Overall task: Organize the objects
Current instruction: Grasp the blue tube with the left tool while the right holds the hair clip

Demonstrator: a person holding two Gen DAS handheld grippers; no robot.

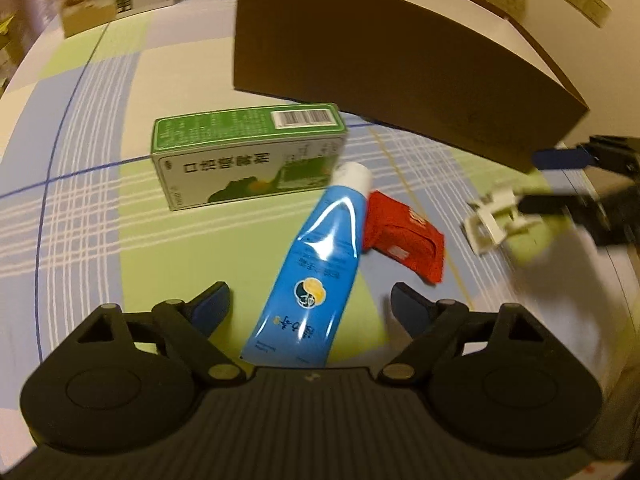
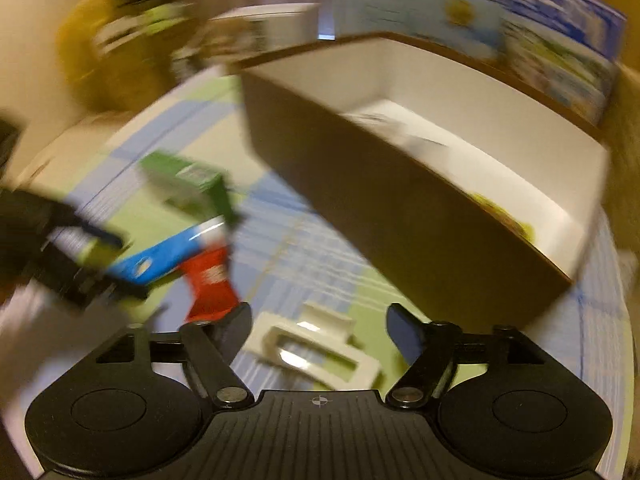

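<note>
L gripper [image 1: 310,300] spread wide over blue tube [image 1: 312,272]; R gripper [image 2: 318,320] spread over white clip [image 2: 316,348].

One green carton [image 1: 248,156], one blue tube [image 1: 312,276], one red sachet [image 1: 404,236], one white clip [image 1: 494,216], one brown box [image 1: 400,64].

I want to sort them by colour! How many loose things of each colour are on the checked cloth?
Green: 1, the green cardboard carton
Blue: 1, the blue plastic tube with white cap
Red: 1, the red foil sachet
White: 1, the white plastic clip
Total: 4
</note>
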